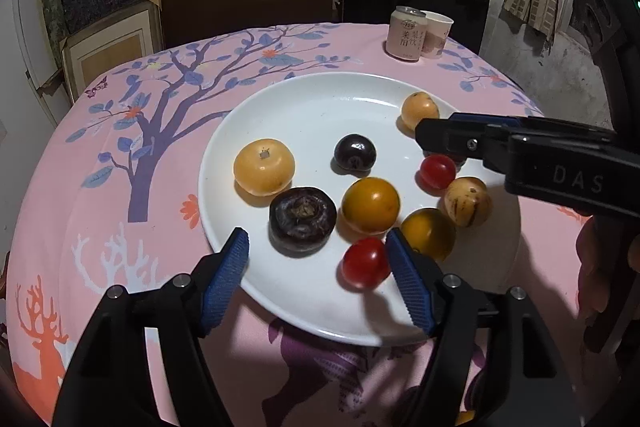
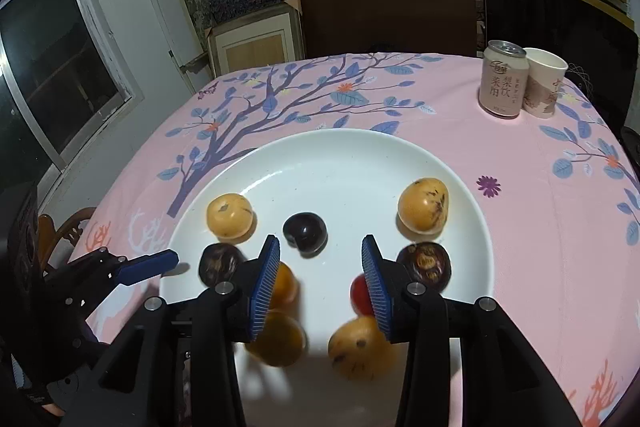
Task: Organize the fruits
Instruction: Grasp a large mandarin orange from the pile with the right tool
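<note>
A white plate [image 1: 304, 107] holds several fruits: yellow-orange ones [image 1: 264, 167], two dark purple ones [image 1: 302, 219], and two red cherry tomatoes [image 1: 366, 263]. My left gripper [image 1: 316, 255] is open and empty over the plate's near rim, its right finger beside a red tomato. My right gripper [image 2: 320, 267] is open and empty above the plate [image 2: 344, 155], with a dark round fruit [image 2: 305, 231] just beyond its fingertips. It also shows in the left wrist view [image 1: 440, 141], reaching in from the right. The left gripper [image 2: 152, 267] shows at the plate's left edge.
A pink drink can [image 1: 405, 34] and a paper cup [image 1: 436, 33] stand at the table's far right; they also show in the right wrist view, can [image 2: 502, 85] and cup [image 2: 544, 83]. A floral pink tablecloth [image 1: 140, 131] covers the table. Dark chairs and shelves stand behind.
</note>
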The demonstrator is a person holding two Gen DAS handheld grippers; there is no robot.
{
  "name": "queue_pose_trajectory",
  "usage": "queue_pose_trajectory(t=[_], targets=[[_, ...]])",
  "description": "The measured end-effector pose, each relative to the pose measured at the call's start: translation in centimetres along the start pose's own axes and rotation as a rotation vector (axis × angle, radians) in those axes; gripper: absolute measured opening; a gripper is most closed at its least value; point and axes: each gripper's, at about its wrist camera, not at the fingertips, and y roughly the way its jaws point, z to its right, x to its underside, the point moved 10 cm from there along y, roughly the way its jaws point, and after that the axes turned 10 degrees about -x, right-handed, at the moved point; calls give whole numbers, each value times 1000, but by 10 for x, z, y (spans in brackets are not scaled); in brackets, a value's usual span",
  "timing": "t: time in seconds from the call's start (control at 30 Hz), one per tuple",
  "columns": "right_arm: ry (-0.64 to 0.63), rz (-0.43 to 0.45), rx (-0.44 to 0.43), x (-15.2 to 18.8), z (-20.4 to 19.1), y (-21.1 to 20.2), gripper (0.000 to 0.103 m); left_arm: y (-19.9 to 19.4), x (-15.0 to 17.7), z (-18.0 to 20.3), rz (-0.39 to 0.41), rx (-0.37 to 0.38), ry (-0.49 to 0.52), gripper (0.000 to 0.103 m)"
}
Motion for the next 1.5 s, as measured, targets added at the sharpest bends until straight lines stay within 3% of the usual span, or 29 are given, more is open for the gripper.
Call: queue_pose_trajectory(t=[0.07,0.2,0.33,0.6,0.83,1.1,1.3,1.43,1.5], targets=[[5,5,3,7,-2,-13,43,-16,2,0,26,-7,4,69],[10,17,-2,31,-9,-43,48,-54,14,-4,79,-11,0,88],[6,9,-20,68,-21,-73,52,-87,49,-4,95,-22,36,88],[-31,-23,-85,173,-50,-133,67,-113,151,8,24,-5,120,88],[-67,-86,-150,241,-75,-148,67,-114,172,22,18,-6,119,88],[-97,-83,-131,255,-83,-150,67,-116,164,30,36,-26,116,88],[-150,-96,-133,265,-91,-139,45,-110,166,36,19,-48,139,88],[-159,-73,-134,266,-91,-142,44,-106,167,39,3,-61,149,88],[-139,-31,-149,264,-86,-147,44,-102,168,39,-13,-61,152,79]])
